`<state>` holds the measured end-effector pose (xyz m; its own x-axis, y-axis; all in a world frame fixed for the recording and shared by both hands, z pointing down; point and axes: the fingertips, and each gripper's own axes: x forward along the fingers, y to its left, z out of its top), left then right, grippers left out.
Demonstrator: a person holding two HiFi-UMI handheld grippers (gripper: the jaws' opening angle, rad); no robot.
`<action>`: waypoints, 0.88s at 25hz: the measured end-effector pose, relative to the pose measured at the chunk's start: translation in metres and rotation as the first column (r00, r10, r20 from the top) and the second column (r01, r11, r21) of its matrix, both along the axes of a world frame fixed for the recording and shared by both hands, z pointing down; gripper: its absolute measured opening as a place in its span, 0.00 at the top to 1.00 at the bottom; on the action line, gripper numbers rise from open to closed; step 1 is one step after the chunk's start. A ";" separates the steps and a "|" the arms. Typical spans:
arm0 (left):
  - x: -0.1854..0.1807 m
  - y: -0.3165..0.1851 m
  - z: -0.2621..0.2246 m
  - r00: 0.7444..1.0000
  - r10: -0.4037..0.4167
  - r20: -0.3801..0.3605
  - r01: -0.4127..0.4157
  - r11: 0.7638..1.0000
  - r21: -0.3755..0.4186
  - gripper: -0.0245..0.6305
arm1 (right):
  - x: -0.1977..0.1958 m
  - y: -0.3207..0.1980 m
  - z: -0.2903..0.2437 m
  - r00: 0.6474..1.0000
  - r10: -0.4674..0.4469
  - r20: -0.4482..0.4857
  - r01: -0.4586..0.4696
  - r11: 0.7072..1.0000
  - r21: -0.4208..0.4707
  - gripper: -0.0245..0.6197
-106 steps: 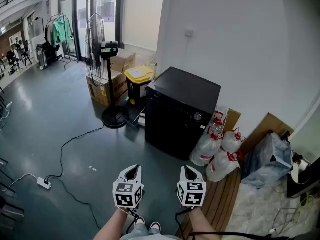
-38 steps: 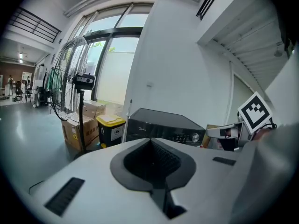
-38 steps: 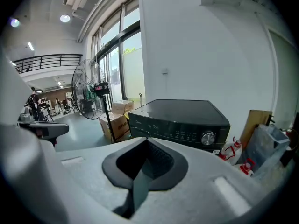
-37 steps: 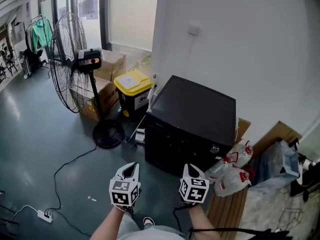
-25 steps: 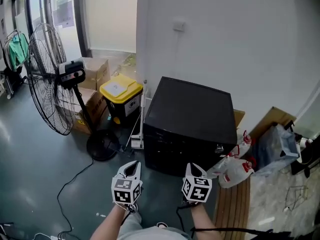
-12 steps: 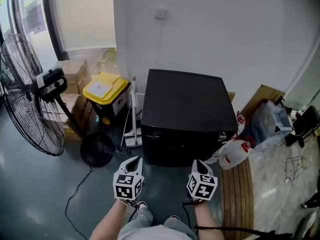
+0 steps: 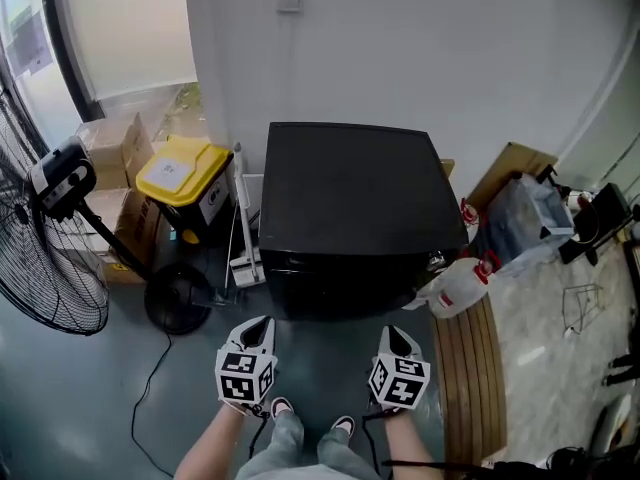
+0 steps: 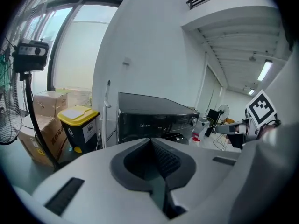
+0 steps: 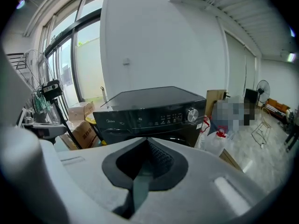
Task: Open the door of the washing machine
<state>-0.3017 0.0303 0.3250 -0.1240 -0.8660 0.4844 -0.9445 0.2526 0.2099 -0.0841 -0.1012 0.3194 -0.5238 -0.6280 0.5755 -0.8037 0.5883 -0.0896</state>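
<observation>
A black washing machine [image 7: 350, 198] stands against the white wall, its door closed and its front hidden from the head view. The left gripper view shows its control strip [image 8: 156, 121]. In the right gripper view the panel shows a silver dial [image 9: 190, 115]. My left gripper [image 7: 262, 324] is shut and empty, a short way in front of the machine's left front corner. My right gripper [image 7: 392, 332] is also shut and empty, before the right half of the front. Neither touches the machine. The shut jaws fill the lower part of both gripper views [image 8: 150, 141] [image 9: 148, 141].
A yellow-lidded bin [image 7: 180, 168] and cardboard boxes [image 7: 105, 148] stand left of the machine, with a white pole [image 7: 240, 218] between. A big floor fan [image 7: 60, 238] is at far left, its cable [image 7: 150, 388] on the floor. White jugs [image 7: 455, 286] and wooden slats [image 7: 470, 378] lie right.
I have come closer and turned to face the washing machine squarely; it now sits centred ahead. Both grippers have sunk a little and stay shut.
</observation>
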 end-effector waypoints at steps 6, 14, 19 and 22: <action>0.003 -0.006 0.026 0.999 0.037 -0.011 -0.037 0.998 -0.051 0.96 | 0.000 -0.006 0.023 1.000 0.021 -0.020 -0.022 0.999 -0.024 0.95; -0.003 -0.024 0.072 0.998 0.065 -0.018 -0.066 0.994 -0.090 0.96 | 0.001 -0.029 0.064 0.998 0.067 -0.006 -0.068 0.994 -0.080 0.95; -0.009 -0.034 0.103 0.997 0.067 -0.033 -0.070 0.993 -0.095 0.96 | -0.005 -0.040 0.094 0.996 0.086 -0.001 -0.085 0.991 -0.100 0.95; -0.008 -0.038 0.123 0.996 0.080 -0.038 -0.083 0.991 -0.106 0.96 | -0.007 -0.039 0.115 0.995 0.096 0.001 -0.095 0.988 -0.124 0.95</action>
